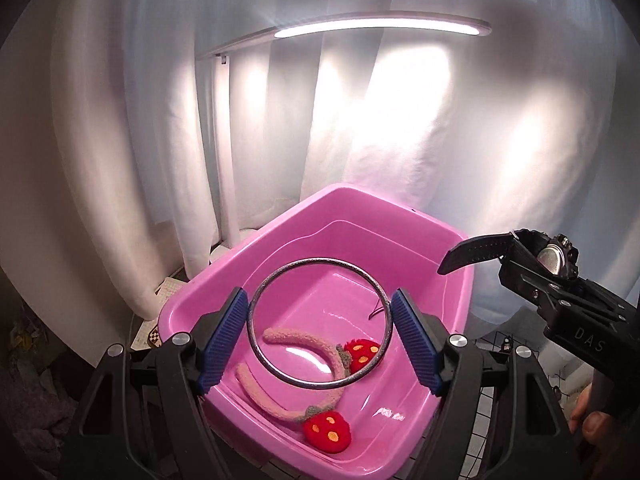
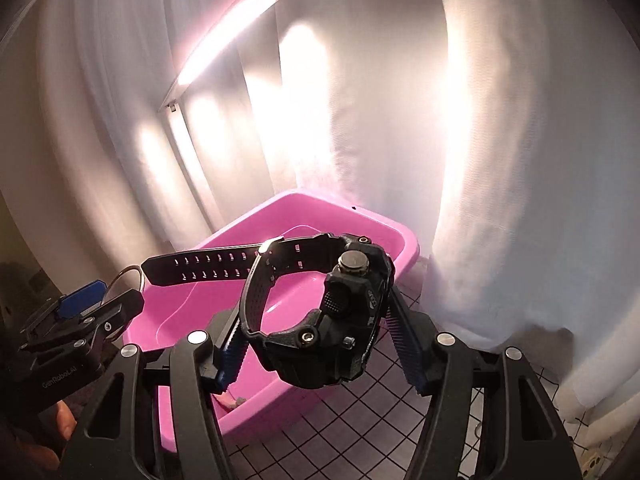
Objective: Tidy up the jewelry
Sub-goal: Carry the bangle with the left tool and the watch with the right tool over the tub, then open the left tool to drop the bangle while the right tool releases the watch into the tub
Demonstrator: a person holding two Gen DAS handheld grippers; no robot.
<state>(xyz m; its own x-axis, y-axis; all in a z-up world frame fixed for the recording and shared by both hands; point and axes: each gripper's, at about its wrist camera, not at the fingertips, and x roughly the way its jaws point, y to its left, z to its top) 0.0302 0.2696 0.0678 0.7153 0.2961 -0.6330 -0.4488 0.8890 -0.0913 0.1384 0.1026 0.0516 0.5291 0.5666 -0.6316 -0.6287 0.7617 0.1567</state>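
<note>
My left gripper (image 1: 318, 326) is shut on a silver bangle (image 1: 280, 366), its blue pads (image 1: 222, 342) pressing both sides of the ring, held above a pink plastic tub (image 1: 224, 276). Inside the tub lies a fuzzy pink headband (image 1: 280, 400) with red strawberry ears (image 1: 328, 434). My right gripper (image 2: 316, 344) is shut on a black sports watch (image 2: 336, 320), its strap (image 2: 200, 268) sticking out to the left over the pink tub (image 2: 376, 220). The right gripper with the watch (image 1: 554, 258) shows at the right of the left wrist view, beside the tub's rim.
White curtains (image 1: 400, 140) hang behind the tub, lit by a long lamp bar (image 1: 380, 26). A black wire grid (image 2: 360, 440) lies beside the tub. A person's fingers (image 1: 592, 428) hold the right gripper's handle. Clutter sits at the lower left (image 1: 152, 320).
</note>
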